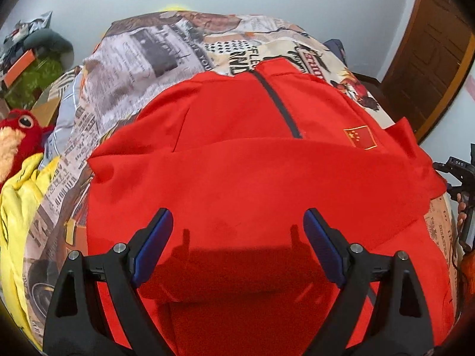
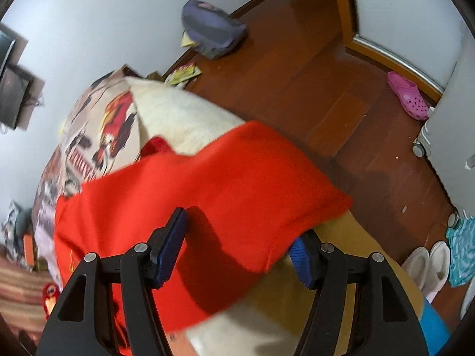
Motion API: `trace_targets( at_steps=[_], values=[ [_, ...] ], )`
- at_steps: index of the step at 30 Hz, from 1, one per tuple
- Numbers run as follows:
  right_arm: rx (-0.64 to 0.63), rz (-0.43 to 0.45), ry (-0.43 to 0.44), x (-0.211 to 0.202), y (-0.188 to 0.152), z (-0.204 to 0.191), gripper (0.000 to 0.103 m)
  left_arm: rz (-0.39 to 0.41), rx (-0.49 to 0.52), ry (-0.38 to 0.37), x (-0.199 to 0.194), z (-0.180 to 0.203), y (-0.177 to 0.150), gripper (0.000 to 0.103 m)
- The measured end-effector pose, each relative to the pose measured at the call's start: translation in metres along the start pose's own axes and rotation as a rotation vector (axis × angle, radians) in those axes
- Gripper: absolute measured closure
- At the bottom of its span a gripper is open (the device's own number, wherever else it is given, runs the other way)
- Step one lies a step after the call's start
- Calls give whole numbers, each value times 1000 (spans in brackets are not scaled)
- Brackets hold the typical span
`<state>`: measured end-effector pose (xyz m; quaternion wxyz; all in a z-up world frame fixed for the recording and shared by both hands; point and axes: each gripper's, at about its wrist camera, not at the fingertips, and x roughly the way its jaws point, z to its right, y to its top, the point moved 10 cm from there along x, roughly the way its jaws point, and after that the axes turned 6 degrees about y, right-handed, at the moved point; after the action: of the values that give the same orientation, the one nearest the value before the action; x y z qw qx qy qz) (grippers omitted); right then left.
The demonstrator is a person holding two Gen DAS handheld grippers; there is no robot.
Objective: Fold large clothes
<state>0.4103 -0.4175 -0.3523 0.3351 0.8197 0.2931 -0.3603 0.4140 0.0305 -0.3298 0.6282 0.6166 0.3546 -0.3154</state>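
On the bed, over a newspaper-print quilt (image 1: 142, 59), a red jacket (image 1: 252, 154) is laid front up, its dark zip (image 1: 279, 101) running toward 12 o'clock and a flag patch (image 1: 360, 136) at 2 o'clock. One fold is judged done: a band of red cloth is seen doubled across the middle. Further folds are judged outstanding, since a red edge overhangs the bed toward 3 o'clock in the right wrist view. Left gripper (image 1: 237, 246): fingers spread wide above the cloth, nothing held. Right gripper (image 2: 240, 249): likewise spread, nothing clamped.
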Motion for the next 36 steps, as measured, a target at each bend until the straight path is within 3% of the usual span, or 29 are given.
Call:
trace_targets(
  at_steps=[1, 3, 5, 10, 13, 20, 24, 28, 36],
  values=[
    [-10, 10, -14, -1, 3, 0, 54, -2, -3, 3, 0, -2, -1, 13],
    [-40, 41, -37, -7, 7, -3, 78, 1, -4, 10, 0, -5, -1, 13],
    [-52, 55, 7, -13, 11, -12, 94, 6, -3, 16, -2, -8, -1, 13],
    [-161, 158, 56, -52, 25, -49, 95, 27, -7, 24, -14, -13, 0, 13],
    [-308, 236, 80, -88, 27, -98, 95, 45, -7, 24, -22, -15, 2, 13],
    [-576, 279, 242, -133, -9, -210, 95, 79, -1, 24, -41, -18, 4, 13],
    [-727, 201, 329, -123, -58, -263, 95, 89, 9, 20, -49, -20, 1, 13],
    [-832, -1, 342, -76, -120, -289, 95, 94, 30, 36, -54, -26, -5, 13],
    [-850, -429, 230, 15, -225, -253, 92, 70, 79, 54, -52, -34, -22, 13]
  ],
)
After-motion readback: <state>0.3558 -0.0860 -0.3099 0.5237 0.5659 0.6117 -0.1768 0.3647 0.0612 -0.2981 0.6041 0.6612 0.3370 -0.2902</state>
